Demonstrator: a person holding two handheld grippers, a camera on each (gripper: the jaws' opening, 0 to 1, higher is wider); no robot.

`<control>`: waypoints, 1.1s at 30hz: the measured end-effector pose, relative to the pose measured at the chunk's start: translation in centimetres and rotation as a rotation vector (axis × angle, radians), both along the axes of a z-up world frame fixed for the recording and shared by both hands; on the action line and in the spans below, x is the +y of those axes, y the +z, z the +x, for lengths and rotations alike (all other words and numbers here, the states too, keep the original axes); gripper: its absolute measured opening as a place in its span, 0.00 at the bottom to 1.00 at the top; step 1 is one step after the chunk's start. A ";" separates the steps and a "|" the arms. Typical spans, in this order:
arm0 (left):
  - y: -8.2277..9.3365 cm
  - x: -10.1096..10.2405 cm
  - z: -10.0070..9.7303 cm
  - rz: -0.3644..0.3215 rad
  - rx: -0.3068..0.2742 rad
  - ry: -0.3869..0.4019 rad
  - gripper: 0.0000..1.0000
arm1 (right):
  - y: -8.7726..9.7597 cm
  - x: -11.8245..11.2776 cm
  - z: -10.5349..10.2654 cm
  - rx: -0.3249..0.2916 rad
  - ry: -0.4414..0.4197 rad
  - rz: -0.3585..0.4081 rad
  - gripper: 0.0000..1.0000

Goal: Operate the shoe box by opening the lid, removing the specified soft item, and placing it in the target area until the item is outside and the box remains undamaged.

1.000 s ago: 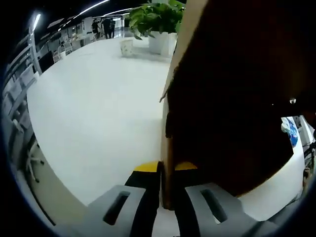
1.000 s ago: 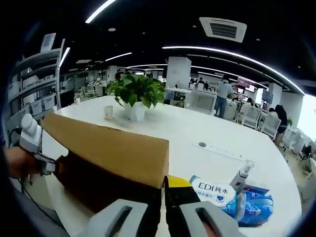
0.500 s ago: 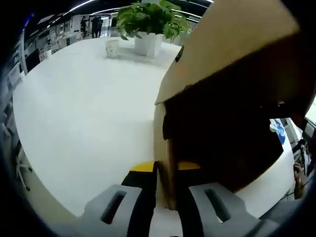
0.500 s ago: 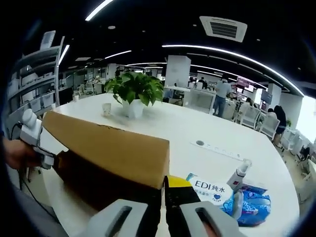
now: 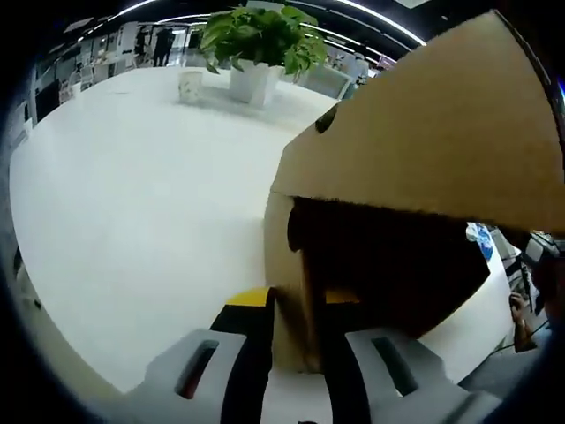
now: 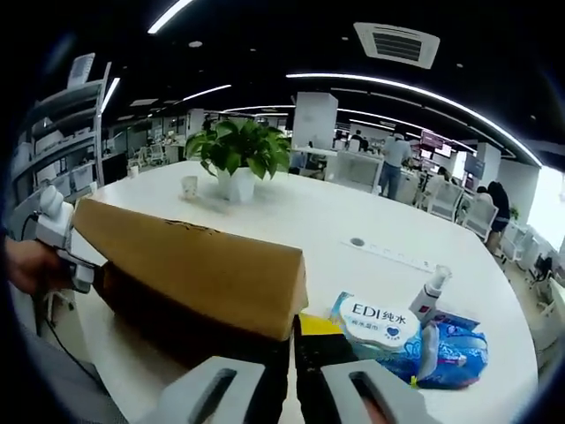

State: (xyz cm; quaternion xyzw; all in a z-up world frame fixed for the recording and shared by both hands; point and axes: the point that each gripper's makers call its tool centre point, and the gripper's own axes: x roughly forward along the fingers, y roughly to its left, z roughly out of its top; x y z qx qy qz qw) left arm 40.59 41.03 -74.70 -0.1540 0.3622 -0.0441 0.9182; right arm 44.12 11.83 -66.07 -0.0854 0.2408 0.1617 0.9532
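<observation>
White office table (image 6: 371, 230) bearing shoe box (image 6: 190, 265): left gripper (image 5: 296, 353) and right gripper (image 6: 287, 362) are pinching opposite lid (image 5: 424, 141) edges, lifting; soft item removal is remaining.

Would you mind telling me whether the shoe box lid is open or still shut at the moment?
Partly open. The lid is raised off the shoe box, with a dark gap beneath it in the left gripper view. Both grippers, left and right, pinch its edge.

The left gripper view sits very close against one end of the shoe box (image 5: 415, 150), looking along it over the tabletop (image 5: 132, 194) toward the potted plant (image 5: 256, 44). The right gripper view faces the same shoe box (image 6: 194, 265), tabletop (image 6: 327, 230) and potted plant (image 6: 240, 155) from the opposite end.
</observation>
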 end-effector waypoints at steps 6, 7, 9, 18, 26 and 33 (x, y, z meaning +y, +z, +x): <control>0.2 -0.1 0.1 0.003 -0.007 -0.047 0.21 | -1.9 0.3 -1.2 0.049 -0.001 0.018 0.00; 0.2 0.1 0.2 0.011 -0.009 -0.054 0.21 | -2.1 0.4 -1.4 0.054 -0.001 0.022 0.00; 0.5 0.2 0.1 0.016 -0.015 -0.059 0.20 | -2.4 0.6 -1.7 0.058 -0.006 0.035 0.00; 0.6 0.7 -1.0 0.038 -0.020 -0.081 0.21 | -2.8 1.2 -2.5 0.072 0.002 0.062 0.00; 1.9 1.1 -1.7 0.101 -0.048 -0.126 0.17 | -3.0 1.2 -3.1 0.082 0.014 0.075 0.00; 3.1 1.5 -2.7 0.112 -0.069 -0.139 0.17 | -3.1 1.1 -4.2 0.092 0.039 0.061 0.00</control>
